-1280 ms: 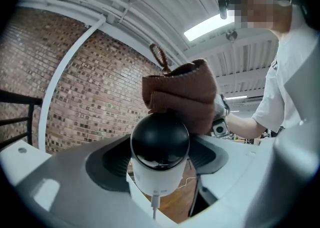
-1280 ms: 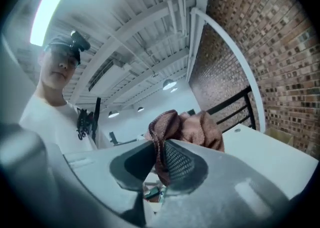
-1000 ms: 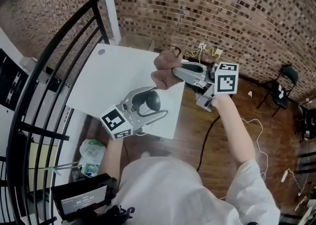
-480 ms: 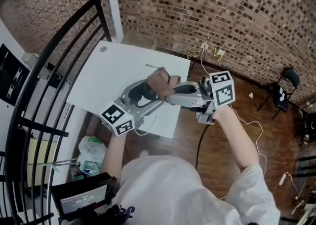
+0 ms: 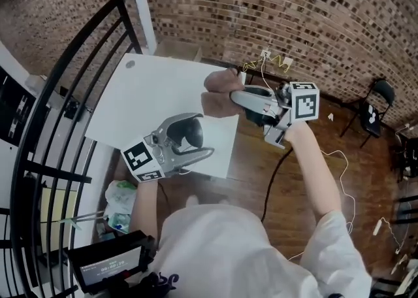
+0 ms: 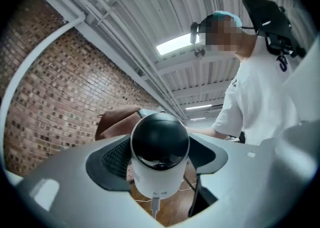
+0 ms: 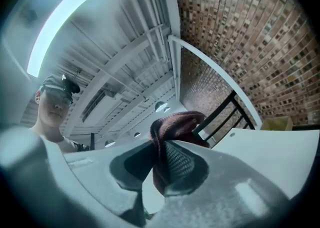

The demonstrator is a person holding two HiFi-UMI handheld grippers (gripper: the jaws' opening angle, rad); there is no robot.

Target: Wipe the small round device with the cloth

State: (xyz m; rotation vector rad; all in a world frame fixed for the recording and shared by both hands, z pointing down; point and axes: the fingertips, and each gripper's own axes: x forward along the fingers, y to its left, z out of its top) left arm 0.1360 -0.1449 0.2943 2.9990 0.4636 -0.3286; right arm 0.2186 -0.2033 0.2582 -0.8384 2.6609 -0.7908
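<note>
The left gripper (image 5: 204,136) clamps its fingers on the dome camera's (image 5: 186,133) white body, baring its dome. The right gripper's (image 5: 235,98) fingers pinch the bunched brown cloth (image 5: 219,91) near the camera, poised to wipe.

1. Left gripper (image 5: 204,134): jaws wide apart, with a pad pressed on each side of the small round device (image 6: 159,158). Its tips angle towards the right gripper.
2. Left forearm (image 5: 145,208): bare, reaching forward from the torso. The marker cube (image 5: 140,161) sits at the hand end.
3. Right gripper (image 5: 234,96): jaws pinched on a bunched brown cloth (image 5: 219,91), which is held near the device. In the head view there is a gap between cloth and device.
4. Right arm (image 5: 313,166): bare forearm stretched forward, in a white short sleeve (image 5: 339,251).
</note>
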